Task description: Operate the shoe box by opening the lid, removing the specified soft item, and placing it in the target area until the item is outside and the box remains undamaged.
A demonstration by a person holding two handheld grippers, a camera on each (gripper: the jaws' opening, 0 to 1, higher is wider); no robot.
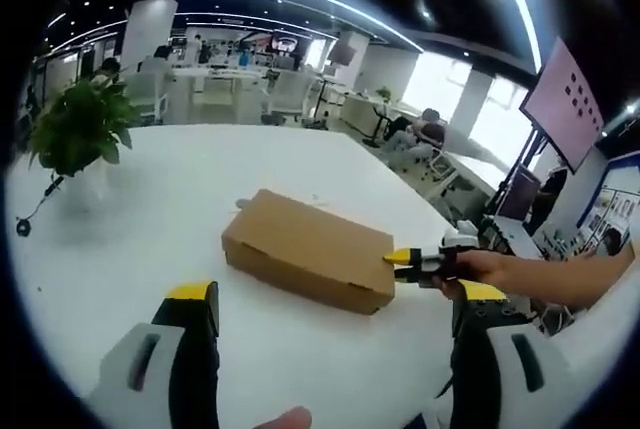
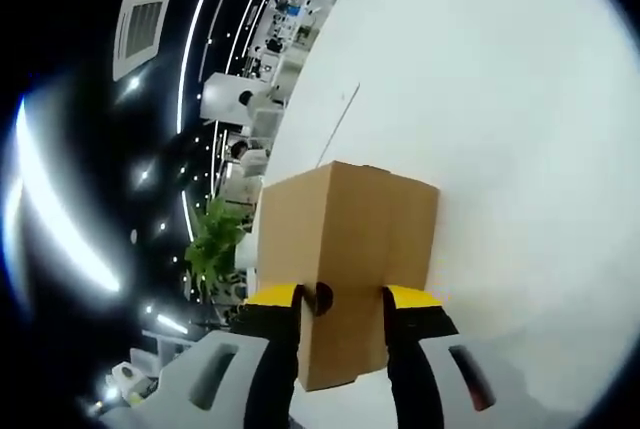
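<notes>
The closed shoe box [image 1: 305,249] is seen lying flat on the white table [image 1: 150,189], well apart from the potted plant [image 1: 78,127] that stands toward the table's far edge. The right gripper [image 2: 342,301] is set against one short end of the box, its yellow-tipped jaws straddling that end near a small round hole; whether the card is actually pinched cannot be told. The left gripper [image 1: 335,299] is held spread and empty, hanging short of the box's long side. If the end is squeezed or levered hard, the thin lid edge could be creased or torn, and with nothing bracing it the light box could be slid across the smooth tabletop. The box is plain brown corrugated card, matte, sharp-cornered and rectangular; the soft item is presumably enclosed within.
</notes>
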